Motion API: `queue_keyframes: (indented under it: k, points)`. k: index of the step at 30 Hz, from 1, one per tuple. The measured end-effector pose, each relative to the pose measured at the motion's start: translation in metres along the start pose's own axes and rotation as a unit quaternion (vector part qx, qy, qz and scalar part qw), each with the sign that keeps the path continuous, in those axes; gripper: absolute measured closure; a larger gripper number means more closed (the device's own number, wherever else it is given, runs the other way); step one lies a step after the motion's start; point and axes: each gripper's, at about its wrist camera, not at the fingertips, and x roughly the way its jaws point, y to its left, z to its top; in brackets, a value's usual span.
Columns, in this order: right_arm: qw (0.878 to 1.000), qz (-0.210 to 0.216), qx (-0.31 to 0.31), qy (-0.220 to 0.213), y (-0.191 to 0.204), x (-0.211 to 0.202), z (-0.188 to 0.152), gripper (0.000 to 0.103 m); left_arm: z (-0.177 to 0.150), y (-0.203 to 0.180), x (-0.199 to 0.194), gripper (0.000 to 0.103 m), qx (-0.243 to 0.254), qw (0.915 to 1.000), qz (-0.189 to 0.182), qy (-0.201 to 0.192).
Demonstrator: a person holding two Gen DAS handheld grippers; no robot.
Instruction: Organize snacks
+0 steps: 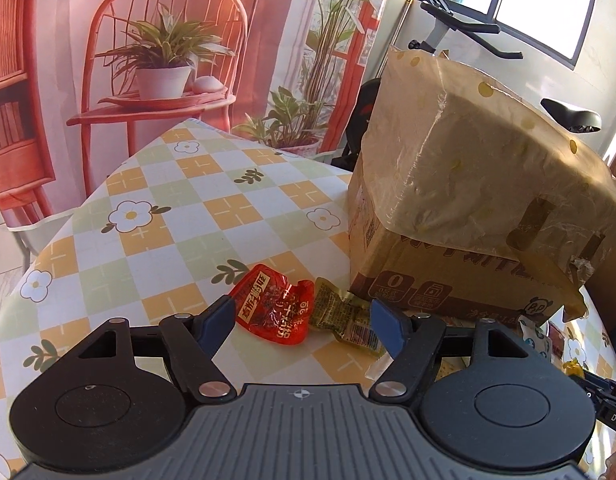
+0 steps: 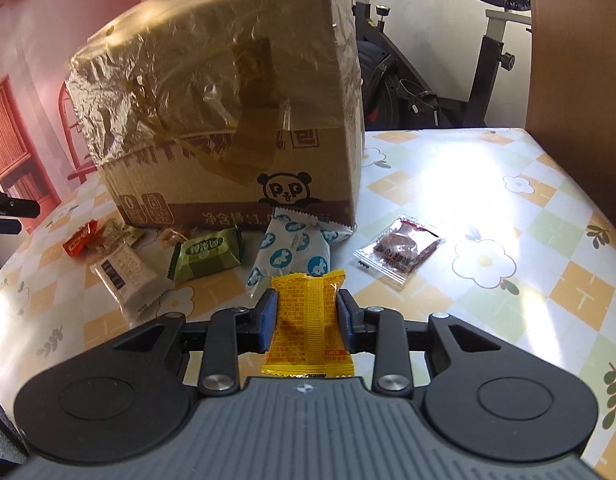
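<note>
In the right wrist view my right gripper (image 2: 306, 320) is shut on a yellow snack packet (image 2: 305, 312), its blue pads pressing both long sides. Ahead lie a white-and-blue packet (image 2: 285, 254), a green packet (image 2: 205, 258), a white wafer packet (image 2: 123, 274), a red candy (image 2: 80, 238) and a clear packet with a dark snack (image 2: 400, 252), all before the plastic-covered cardboard box (image 2: 235, 92). In the left wrist view my left gripper (image 1: 301, 320) stands open over a red wrapper (image 1: 273, 306) and an olive-green packet (image 1: 340, 314), which lie between the fingers untouched.
The cardboard box (image 1: 468, 184) stands on the flower-patterned tablecloth (image 1: 167, 208). An exercise bike (image 2: 428, 92) stands behind the table, and a brown chair back (image 2: 580, 60) rises at the right. A printed backdrop with a red chair (image 1: 159, 60) hangs beyond the table's far edge.
</note>
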Motion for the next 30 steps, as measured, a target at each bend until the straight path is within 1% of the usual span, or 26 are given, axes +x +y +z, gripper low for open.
queue_keyframes:
  k: [1,2,5,7,8,9,10,11,12,13,15,18,20,22,24,27,28,30]
  points:
    - [1.000,0.011,-0.009,-0.018,0.005,-0.002,0.006,0.070,0.004,0.001,-0.001,0.028,-0.001,1.0000,0.002,-0.005]
    - [0.999,0.022,-0.019,-0.027,0.009,-0.001,0.010,0.070,0.010,0.003,-0.003,0.028,-0.004,0.9999,0.004,-0.010]
    - [0.997,0.049,-0.045,-0.037,0.021,0.008,0.017,0.070,0.029,0.015,-0.011,0.028,-0.020,0.9992,0.014,-0.031]
    - [0.997,0.059,-0.041,-0.037,0.026,0.014,0.019,0.070,0.041,0.022,-0.014,0.029,-0.023,0.9984,0.028,-0.044]
    - [0.996,0.068,-0.030,-0.038,0.027,0.017,0.019,0.070,0.048,0.024,-0.013,0.029,-0.017,0.9980,0.038,-0.049]
    - [0.996,0.074,-0.022,-0.040,0.028,0.018,0.019,0.070,0.053,0.024,-0.009,0.028,-0.007,0.9983,0.036,-0.045]
    - [0.996,0.079,-0.017,-0.040,0.028,0.020,0.019,0.070,0.056,0.025,-0.002,0.024,0.004,0.9990,0.025,-0.035]
    - [0.996,0.081,-0.014,-0.039,0.028,0.021,0.018,0.070,0.058,0.026,0.010,0.024,0.019,0.9996,0.001,-0.021]
    - [0.996,0.082,-0.012,-0.038,0.028,0.023,0.018,0.070,0.056,0.027,0.019,0.024,0.023,0.9996,-0.006,-0.015]
    - [0.996,0.083,-0.008,-0.036,0.027,0.024,0.017,0.070,0.052,0.026,0.030,0.024,0.025,0.9997,-0.002,-0.004]
    - [0.996,0.081,-0.004,-0.034,0.024,0.024,0.015,0.070,0.043,0.026,0.056,0.024,0.022,0.9993,0.017,0.023]
    - [0.997,0.077,0.003,-0.030,0.019,0.023,0.013,0.070,0.032,0.023,0.081,0.025,0.009,0.9988,0.025,0.040]
    - [0.997,0.071,0.002,-0.028,0.015,0.021,0.012,0.070,0.026,0.018,0.090,0.024,0.008,0.9985,0.023,0.049]
    - [0.997,0.068,0.005,-0.027,0.012,0.020,0.011,0.070,0.019,0.010,0.098,0.024,0.031,0.9978,0.008,0.058]
    - [0.997,0.066,0.007,-0.028,0.011,0.018,0.010,0.070,0.012,0.004,0.105,0.024,0.064,0.9961,0.011,0.061]
    - [0.997,0.066,0.011,-0.029,0.011,0.015,0.008,0.070,0.009,0.004,0.111,0.024,0.075,0.9953,0.010,0.060]
    - [0.997,0.066,0.011,-0.028,0.011,0.014,0.007,0.070,0.008,0.004,0.114,0.023,0.077,0.9947,0.007,0.068]
    - [0.997,0.066,0.011,-0.028,0.012,0.013,0.006,0.070,0.006,0.003,0.119,0.023,0.087,0.9928,0.015,0.081]
